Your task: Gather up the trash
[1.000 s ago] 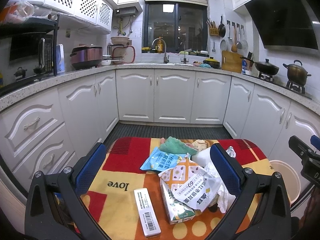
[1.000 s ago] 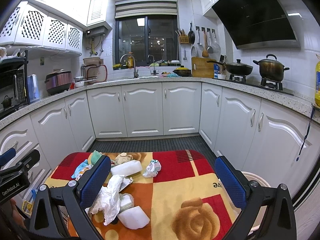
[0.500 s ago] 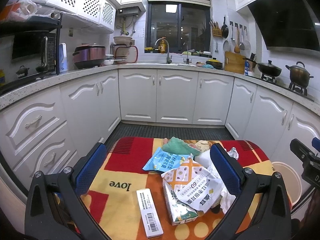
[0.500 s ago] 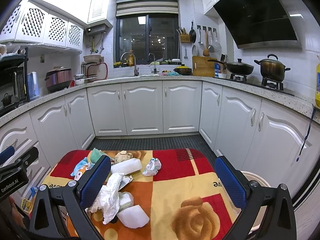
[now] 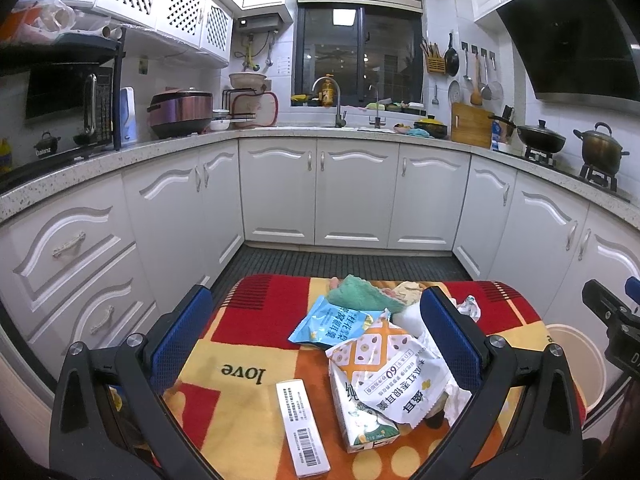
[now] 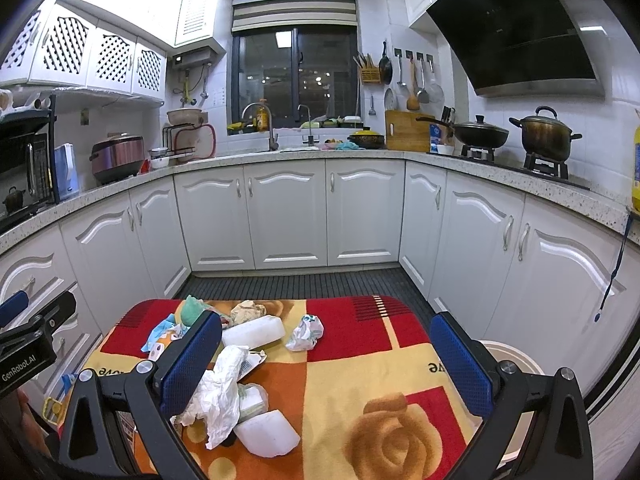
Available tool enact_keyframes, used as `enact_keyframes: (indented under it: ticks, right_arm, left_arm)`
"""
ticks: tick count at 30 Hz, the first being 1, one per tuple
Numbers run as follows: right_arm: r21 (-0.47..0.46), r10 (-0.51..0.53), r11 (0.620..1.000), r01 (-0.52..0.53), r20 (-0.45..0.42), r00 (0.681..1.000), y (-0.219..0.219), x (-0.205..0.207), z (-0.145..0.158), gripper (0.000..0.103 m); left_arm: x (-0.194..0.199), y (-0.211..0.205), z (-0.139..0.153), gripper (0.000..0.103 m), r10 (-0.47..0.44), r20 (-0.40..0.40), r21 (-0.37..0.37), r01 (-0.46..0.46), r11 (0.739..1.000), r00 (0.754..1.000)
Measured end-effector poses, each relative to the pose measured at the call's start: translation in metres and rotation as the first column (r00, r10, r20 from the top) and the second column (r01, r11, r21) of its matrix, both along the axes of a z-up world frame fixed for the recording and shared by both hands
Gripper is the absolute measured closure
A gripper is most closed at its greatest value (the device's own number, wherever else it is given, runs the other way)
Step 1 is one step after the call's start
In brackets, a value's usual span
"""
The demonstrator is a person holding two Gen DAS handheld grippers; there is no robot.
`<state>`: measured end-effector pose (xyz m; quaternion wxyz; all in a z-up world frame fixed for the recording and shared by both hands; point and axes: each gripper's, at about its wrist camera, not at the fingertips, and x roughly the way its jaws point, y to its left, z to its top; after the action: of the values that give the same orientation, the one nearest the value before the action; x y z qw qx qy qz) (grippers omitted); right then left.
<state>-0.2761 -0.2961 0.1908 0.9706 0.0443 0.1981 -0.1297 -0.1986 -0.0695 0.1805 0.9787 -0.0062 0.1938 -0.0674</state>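
My left gripper is released: both blue-padded fingers stand wide apart and hold nothing. It hovers above the near left part of the worktop, which carries a red, yellow and orange patterned cloth printed with the word "love".

Between the left gripper's fingers lies the trash pile. Nearest is a long white box with a barcode, lying flat. Just beside it, to the right, a small green-printed carton sits partly under a white and orange snack bag. A light blue snack bag lies behind these, touching the orange bag. A green cloth lies at the far edge of the pile.

My right gripper is likewise released, fingers spread, nothing between them but open cloth. Its left finger hangs over the right side of the same pile. There, crumpled white paper lies next to a white block. A second white block lies farther out, with a small crumpled wrapper just beside it and apart from the pile.

A round white bin stands on the floor to the right of the worktop, partly hidden behind the right gripper's outer finger. White kitchen cabinets surround the area.
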Motion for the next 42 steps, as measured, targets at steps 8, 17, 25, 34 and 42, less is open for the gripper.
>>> enact_keyframes:
  ticks: [8,17,25,34,42]
  right_arm:
    - [0.001,0.003,1.0,-0.003,-0.003,1.0,0.001,0.001,0.0,0.0]
    - [-0.001,0.007,1.0,-0.007,-0.012,1.0,0.002,0.003,-0.003,0.0]
    - [-0.01,0.016,1.0,-0.017,-0.032,0.999,0.005,0.006,-0.004,0.0]
    - [-0.018,0.021,1.0,-0.022,-0.048,0.999,0.007,0.01,-0.007,0.0]
    - [-0.017,0.024,1.0,-0.025,-0.064,0.998,0.007,0.014,-0.011,0.0]
  left_arm:
    - [0.0,0.0,0.0,0.0,0.001,-0.001,-0.001,-0.001,1.0,1.0]
    - [0.0,0.001,-0.001,0.0,0.002,-0.002,0.0,-0.002,1.0,1.0]
    - [0.001,0.002,-0.002,0.0,0.001,-0.007,0.0,-0.001,1.0,1.0]
    - [0.007,0.012,-0.009,0.0,0.006,-0.028,0.003,-0.006,1.0,1.0]
    - [0.009,0.01,-0.013,0.0,0.008,-0.039,0.007,-0.007,1.0,0.999]
